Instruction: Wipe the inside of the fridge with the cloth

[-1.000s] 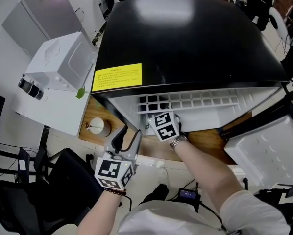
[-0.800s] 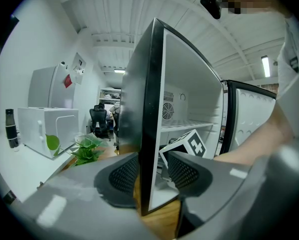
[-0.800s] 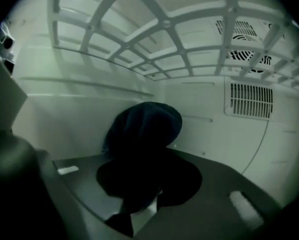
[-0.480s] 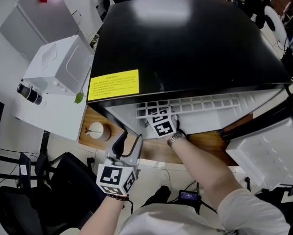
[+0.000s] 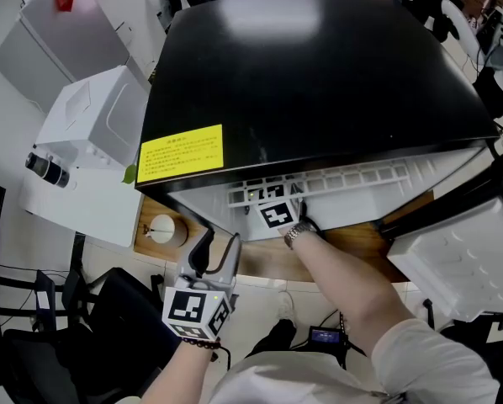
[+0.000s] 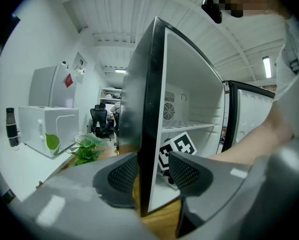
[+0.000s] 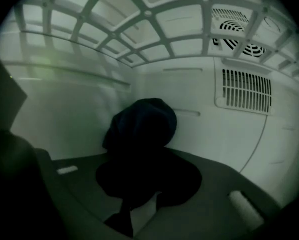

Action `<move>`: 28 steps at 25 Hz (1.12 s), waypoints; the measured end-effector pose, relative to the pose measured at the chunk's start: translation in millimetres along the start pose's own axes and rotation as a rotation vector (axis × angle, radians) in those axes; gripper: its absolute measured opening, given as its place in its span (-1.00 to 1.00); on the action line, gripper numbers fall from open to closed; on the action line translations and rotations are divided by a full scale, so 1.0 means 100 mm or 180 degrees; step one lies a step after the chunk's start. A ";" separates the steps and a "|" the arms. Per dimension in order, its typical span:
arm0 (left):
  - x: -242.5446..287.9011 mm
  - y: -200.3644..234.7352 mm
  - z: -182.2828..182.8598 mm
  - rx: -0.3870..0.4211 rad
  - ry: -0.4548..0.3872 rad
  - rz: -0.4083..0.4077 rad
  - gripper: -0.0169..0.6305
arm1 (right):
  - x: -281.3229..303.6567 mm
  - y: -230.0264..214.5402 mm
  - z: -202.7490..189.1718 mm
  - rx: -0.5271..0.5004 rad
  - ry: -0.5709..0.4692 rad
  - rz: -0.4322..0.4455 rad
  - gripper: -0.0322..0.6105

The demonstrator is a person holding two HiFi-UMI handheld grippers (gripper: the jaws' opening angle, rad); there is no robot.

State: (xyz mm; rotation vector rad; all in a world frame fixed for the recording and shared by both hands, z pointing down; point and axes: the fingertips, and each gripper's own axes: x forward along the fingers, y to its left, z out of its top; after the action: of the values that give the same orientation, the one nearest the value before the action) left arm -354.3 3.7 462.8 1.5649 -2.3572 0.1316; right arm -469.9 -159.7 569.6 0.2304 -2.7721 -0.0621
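Nearest the person, the left gripper [image 6: 152,173] hangs idle, its fingers [image 6: 120,174] spread wide with nothing held. The front edge of the black, white-lined compact fridge [image 5: 319,74] stands just beyond them. Nothing braces the cabinet, so a firm push inside could slide it on the wooden bench [image 5: 352,241], and a careless drift of that hand would knock the edge.

Farther in, the right gripper [image 7: 144,186] reaches under the white plastic grid shelf [image 5: 344,178]. Its fingers are pinched on the dark, bunched-up cloth [image 7: 142,126], which sits low in the compartment near the white rear wall [image 7: 199,129]. I cannot tell whether it touches the wall.

The wad looks small beside the hard fingers, so I judge they could scrape the liner instead of the fabric wiping it, or a stroke could drag the cloth loose. The shelf is close above, and lifting the wrist risks catching it. Deepest in, the slotted vent grille [image 7: 243,89] could snag a loose fold.
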 end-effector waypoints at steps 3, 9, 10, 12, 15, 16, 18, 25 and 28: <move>0.00 0.00 -0.01 0.0006 -0.0003 0.0002 -0.36 | -0.02 -0.08 -0.05 0.0006 0.0023 -0.0069 -0.61; 0.00 0.00 0.00 -0.0011 -0.0016 0.0036 -0.36 | -0.10 -0.25 -0.10 0.0030 0.0044 -0.0189 -0.61; 0.00 0.00 0.00 -0.0011 -0.0017 0.0037 -0.35 | -0.12 -0.29 -0.10 0.0033 0.0049 -0.0214 -0.61; 0.00 0.01 0.00 -0.0030 -0.0024 0.0053 -0.35 | -0.16 -0.37 -0.11 0.0040 0.0057 -0.0265 -0.61; 0.01 0.01 0.00 -0.0046 -0.0034 0.0079 -0.34 | -0.22 -0.49 -0.13 0.0054 0.0069 -0.0343 -0.61; 0.01 0.01 0.00 -0.0043 -0.0035 0.0082 -0.33 | -0.25 -0.54 -0.14 0.0058 0.0072 -0.0370 -0.61; 0.02 0.01 0.00 -0.0035 -0.0036 0.0086 -0.33 | -0.29 -0.63 -0.15 0.0070 0.0077 -0.0429 -0.61; 0.02 0.01 -0.01 -0.0059 -0.0038 0.0134 -0.31 | -0.44 -0.94 -0.21 0.0127 0.0116 -0.0620 -0.61; 0.02 0.01 0.00 -0.0066 -0.0041 0.0150 -0.31 | -0.51 -1.10 -0.25 0.0170 0.0136 -0.0721 -0.61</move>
State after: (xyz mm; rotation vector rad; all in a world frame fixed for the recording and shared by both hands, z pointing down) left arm -356.0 1.9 463.8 1.5057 -2.3985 0.1075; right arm -397.2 -259.9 567.2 0.5521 -2.6956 -0.0394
